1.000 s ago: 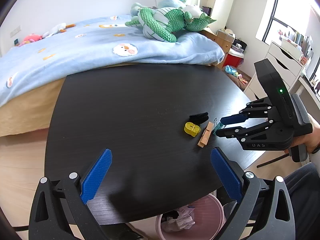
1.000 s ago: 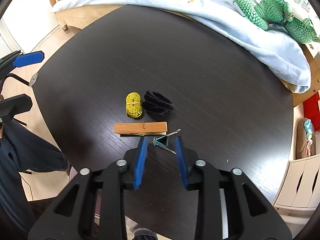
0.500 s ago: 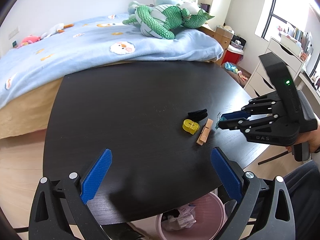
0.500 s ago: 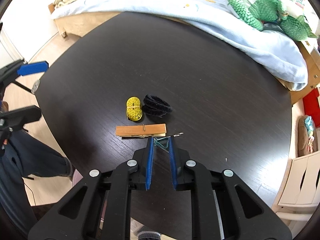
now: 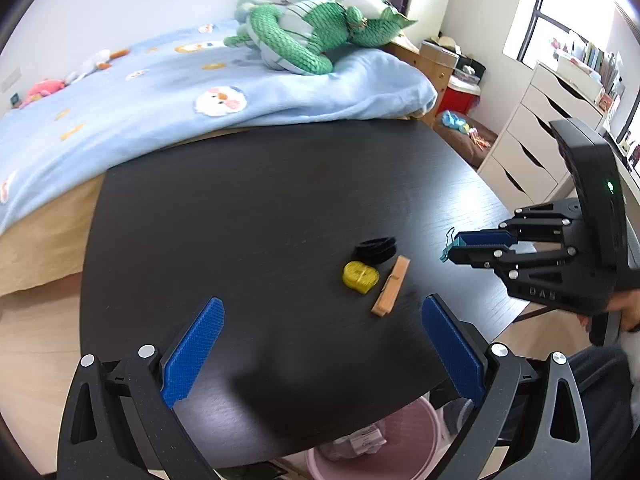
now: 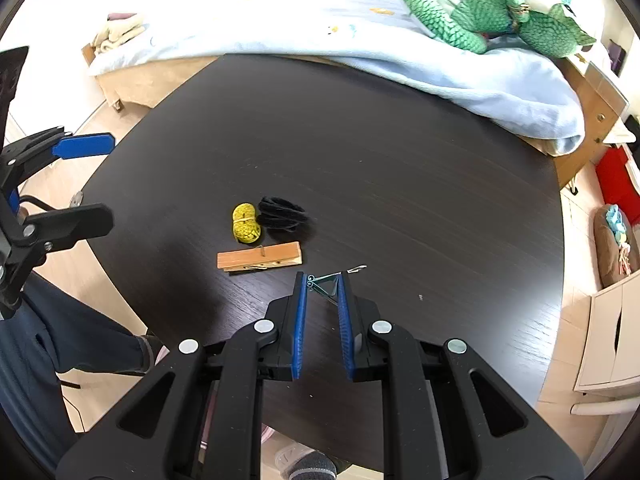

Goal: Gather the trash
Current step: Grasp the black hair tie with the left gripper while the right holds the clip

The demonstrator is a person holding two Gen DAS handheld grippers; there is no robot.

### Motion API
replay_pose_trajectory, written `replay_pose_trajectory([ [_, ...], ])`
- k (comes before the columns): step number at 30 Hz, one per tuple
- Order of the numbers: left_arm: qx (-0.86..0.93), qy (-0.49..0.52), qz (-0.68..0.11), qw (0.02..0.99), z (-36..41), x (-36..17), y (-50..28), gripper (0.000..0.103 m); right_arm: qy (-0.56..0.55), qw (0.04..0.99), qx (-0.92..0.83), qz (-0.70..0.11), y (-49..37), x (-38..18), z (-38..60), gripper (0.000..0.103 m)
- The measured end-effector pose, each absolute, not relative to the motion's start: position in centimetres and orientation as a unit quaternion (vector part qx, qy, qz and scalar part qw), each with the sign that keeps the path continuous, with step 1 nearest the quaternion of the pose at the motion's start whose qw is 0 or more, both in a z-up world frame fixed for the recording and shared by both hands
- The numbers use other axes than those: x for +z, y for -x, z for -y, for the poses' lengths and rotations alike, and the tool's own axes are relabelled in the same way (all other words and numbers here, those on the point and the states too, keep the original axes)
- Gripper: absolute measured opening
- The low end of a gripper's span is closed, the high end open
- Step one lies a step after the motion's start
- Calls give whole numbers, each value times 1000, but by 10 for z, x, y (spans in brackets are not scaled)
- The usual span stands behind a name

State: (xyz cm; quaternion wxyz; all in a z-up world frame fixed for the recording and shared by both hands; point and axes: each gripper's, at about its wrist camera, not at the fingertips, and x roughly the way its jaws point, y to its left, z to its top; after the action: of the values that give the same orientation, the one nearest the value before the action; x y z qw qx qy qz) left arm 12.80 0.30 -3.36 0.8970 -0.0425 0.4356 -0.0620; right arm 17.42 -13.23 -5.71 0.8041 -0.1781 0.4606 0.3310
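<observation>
On the dark round table (image 5: 240,208) lie a yellow cord bundle (image 5: 360,277), a black hair tie (image 5: 376,249) and a wooden clothespin (image 5: 391,291); they also show in the right wrist view: bundle (image 6: 245,223), hair tie (image 6: 281,213), clothespin (image 6: 259,261). My right gripper (image 6: 323,280) is shut on a small teal binder clip (image 6: 325,282), held a little above the table to the right of the clothespin; the clip also shows in the left wrist view (image 5: 447,246). My left gripper (image 5: 320,344) is open and empty over the table's near edge.
A pink trash bin (image 5: 372,440) with crumpled paper stands under the table's near edge. A bed with a blue blanket (image 5: 200,92) and a green plush toy (image 5: 304,36) borders the far side. White drawers (image 5: 536,136) stand at the right.
My right gripper closed on the binder clip and lifted it off the table, drawing back to the right. The left gripper stayed open and shifted only slightly.
</observation>
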Motion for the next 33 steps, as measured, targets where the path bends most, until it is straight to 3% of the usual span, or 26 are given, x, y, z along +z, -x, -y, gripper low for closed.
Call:
replay_pose_trajectory([
  [8,-73,36,-472,878,24,-30,-170,95,169,815,319,-455,-179,-52,150,15],
  [25,-36,43,-583,811,49,-75,-238,95,131,824,302,-461,-192,-49,179,15],
  [33,-31,64,-609,790,51,-92,-247,69,119,826,304,-460,-192,-48,183,15],
])
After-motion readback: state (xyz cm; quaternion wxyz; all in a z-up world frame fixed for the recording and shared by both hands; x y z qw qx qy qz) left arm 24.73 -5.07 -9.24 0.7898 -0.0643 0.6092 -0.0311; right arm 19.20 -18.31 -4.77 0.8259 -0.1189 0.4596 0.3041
